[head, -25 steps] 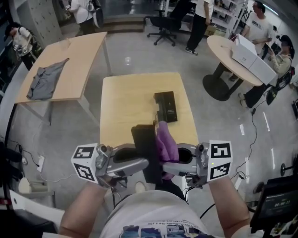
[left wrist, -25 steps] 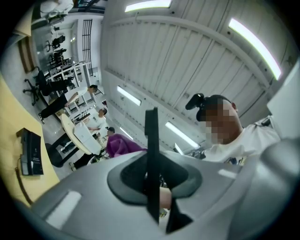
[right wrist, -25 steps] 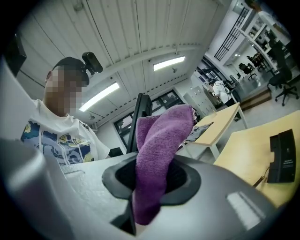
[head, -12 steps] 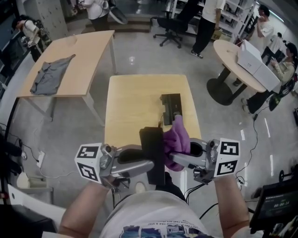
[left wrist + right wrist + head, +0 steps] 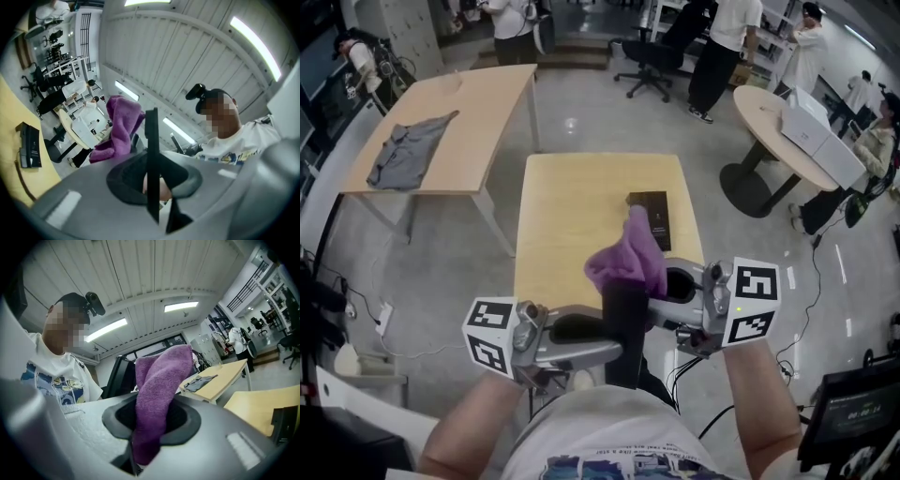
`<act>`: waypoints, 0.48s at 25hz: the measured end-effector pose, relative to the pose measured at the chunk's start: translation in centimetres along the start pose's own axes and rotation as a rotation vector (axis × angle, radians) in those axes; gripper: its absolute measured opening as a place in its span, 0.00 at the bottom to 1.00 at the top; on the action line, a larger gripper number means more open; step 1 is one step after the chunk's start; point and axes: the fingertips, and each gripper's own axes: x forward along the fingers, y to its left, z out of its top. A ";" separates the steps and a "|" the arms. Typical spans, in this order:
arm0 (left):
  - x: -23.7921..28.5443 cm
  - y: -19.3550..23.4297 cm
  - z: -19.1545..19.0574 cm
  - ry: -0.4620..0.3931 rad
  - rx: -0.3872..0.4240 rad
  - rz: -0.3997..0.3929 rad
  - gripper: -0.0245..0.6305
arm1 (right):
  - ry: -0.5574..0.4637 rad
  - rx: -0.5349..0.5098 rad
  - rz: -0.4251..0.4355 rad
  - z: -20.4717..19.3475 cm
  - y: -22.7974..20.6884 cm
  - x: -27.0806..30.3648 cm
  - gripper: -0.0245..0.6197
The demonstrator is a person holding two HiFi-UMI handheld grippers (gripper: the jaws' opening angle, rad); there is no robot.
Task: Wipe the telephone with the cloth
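Note:
Both grippers are raised in front of my chest, near the front edge of the yellow table [image 5: 572, 216]. My left gripper [image 5: 617, 345] is shut on a flat black handset [image 5: 624, 323], which shows edge-on [image 5: 151, 159] between its jaws. A purple cloth [image 5: 628, 258] is held in my right gripper [image 5: 654, 309], which is shut on it. The cloth stands up beside the handset's top end and touches it. It fills the right gripper view [image 5: 157, 390], with the handset [image 5: 119, 376] just behind it. The black telephone base [image 5: 651, 217] lies on the table's right side.
A longer table [image 5: 478, 112] at the left carries a grey garment [image 5: 411, 152]. A round table [image 5: 773, 117] with a white box [image 5: 811, 122] stands at the right. An office chair [image 5: 649, 52] and several people are at the back. Cables lie on the floor at the left.
My right gripper has risen with the cloth, whose bunch now stands higher against the handset's top. My left gripper with the handset has shifted slightly right.

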 end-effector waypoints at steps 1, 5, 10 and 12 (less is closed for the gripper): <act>-0.1 0.0 0.0 -0.004 0.000 0.004 0.17 | 0.010 0.001 0.012 -0.5 0.4 0.1 0.19; -0.7 -0.1 0.4 -0.028 0.007 0.017 0.17 | 0.037 0.006 0.034 -2.2 1.2 0.5 0.19; -1.7 -0.1 1.4 -0.067 0.016 0.032 0.17 | 0.081 0.016 0.052 -4.3 2.2 0.5 0.19; -1.7 -0.2 1.9 -0.076 0.023 0.025 0.17 | 0.105 0.016 0.060 -5.1 2.6 0.2 0.19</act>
